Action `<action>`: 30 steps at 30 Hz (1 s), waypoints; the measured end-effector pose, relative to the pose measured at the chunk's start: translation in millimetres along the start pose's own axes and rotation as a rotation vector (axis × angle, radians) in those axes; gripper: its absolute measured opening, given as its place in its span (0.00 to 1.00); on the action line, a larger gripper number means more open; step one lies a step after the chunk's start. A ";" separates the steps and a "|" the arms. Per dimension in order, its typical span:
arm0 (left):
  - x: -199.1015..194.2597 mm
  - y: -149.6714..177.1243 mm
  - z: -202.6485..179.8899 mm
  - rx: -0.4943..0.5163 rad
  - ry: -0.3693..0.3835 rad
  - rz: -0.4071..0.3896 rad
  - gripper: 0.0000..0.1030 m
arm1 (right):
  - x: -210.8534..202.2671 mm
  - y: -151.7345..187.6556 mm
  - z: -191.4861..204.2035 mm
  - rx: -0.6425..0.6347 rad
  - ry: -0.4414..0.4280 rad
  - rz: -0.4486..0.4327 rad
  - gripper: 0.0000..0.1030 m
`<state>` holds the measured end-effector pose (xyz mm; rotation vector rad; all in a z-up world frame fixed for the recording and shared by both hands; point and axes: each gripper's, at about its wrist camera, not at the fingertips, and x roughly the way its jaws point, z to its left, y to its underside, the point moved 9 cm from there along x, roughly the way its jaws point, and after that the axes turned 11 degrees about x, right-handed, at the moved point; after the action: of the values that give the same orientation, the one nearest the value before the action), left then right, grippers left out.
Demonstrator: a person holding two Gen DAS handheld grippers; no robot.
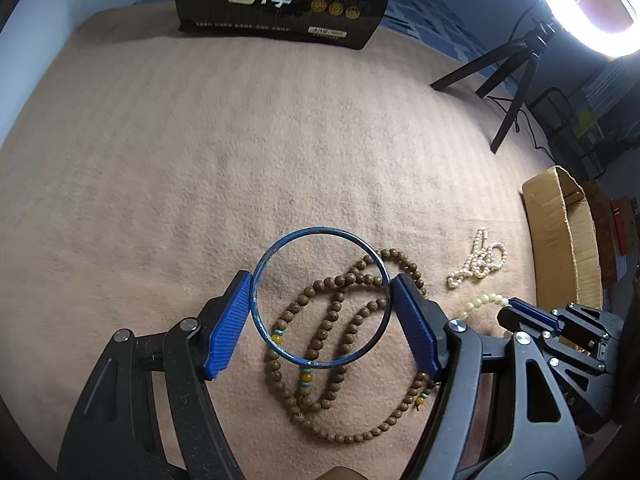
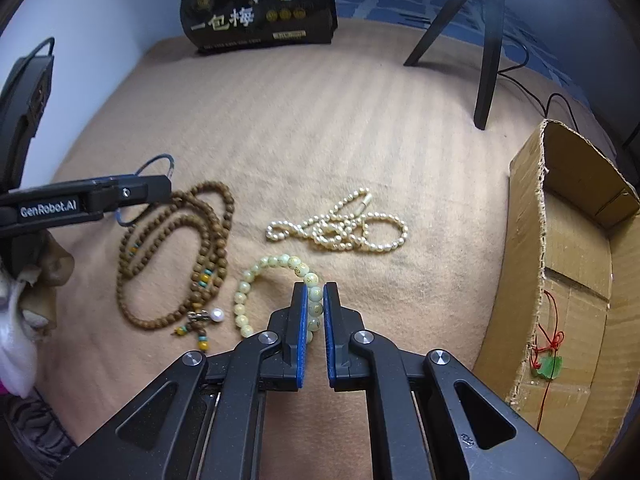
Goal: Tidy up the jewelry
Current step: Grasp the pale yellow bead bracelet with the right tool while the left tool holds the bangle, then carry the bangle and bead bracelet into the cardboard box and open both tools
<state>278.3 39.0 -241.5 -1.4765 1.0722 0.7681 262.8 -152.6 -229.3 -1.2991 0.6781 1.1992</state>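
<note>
1. A ring light [image 1: 582,4] glows at the top right of the left wrist view, blown out to pure white with a soft halo.
2. The tan blanket [image 1: 240,152] is evenly and moderately lit; shadows under the beads [image 1: 332,320] are faint and soft.
3. Both views are sharp in the middle, where bead detail reads clearly.
4. Fisheye distortion bends straight edges: the box [image 2: 568,272] wall curves, and dark vignetting fills the corners.
5. The right wrist view is slightly dimmer, without glare; colours look cool and bluish at the back wall.
</note>
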 end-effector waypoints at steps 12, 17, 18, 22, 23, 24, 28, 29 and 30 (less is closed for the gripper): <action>-25.9 -7.0 -20.2 0.027 0.011 -0.056 0.71 | -37.6 -10.2 5.7 -0.014 -0.028 -0.092 0.06; -37.0 -11.1 -37.7 0.049 0.030 -0.086 0.71 | -55.0 -17.9 -1.9 -0.011 -0.022 -0.136 0.06; -38.5 -12.0 -41.1 0.056 0.033 -0.091 0.71 | -59.0 -19.5 -4.4 -0.007 -0.021 -0.146 0.06; -45.6 -16.0 -61.0 0.091 0.046 -0.111 0.71 | -73.5 -25.3 -16.1 0.011 -0.016 -0.183 0.06; -47.1 -16.9 -67.5 0.102 0.052 -0.116 0.71 | -77.6 -26.4 -20.4 0.019 -0.016 -0.191 0.06; -48.0 -17.5 -71.2 0.109 0.056 -0.118 0.71 | -81.4 -27.5 -24.9 0.027 -0.015 -0.200 0.06; -52.4 -20.6 -96.2 0.148 0.076 -0.135 0.71 | -95.1 -31.0 -43.9 0.053 0.004 -0.230 0.06; -53.2 -21.5 -104.3 0.159 0.084 -0.139 0.71 | -96.9 -31.3 -48.1 0.056 0.010 -0.235 0.06; -54.0 -21.5 -109.0 0.165 0.088 -0.141 0.71 | -99.6 -31.2 -54.0 0.064 0.016 -0.241 0.06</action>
<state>267.5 -56.6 -164.0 -1.4385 1.0584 0.5076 274.0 -226.8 -138.9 -1.2982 0.5493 0.9652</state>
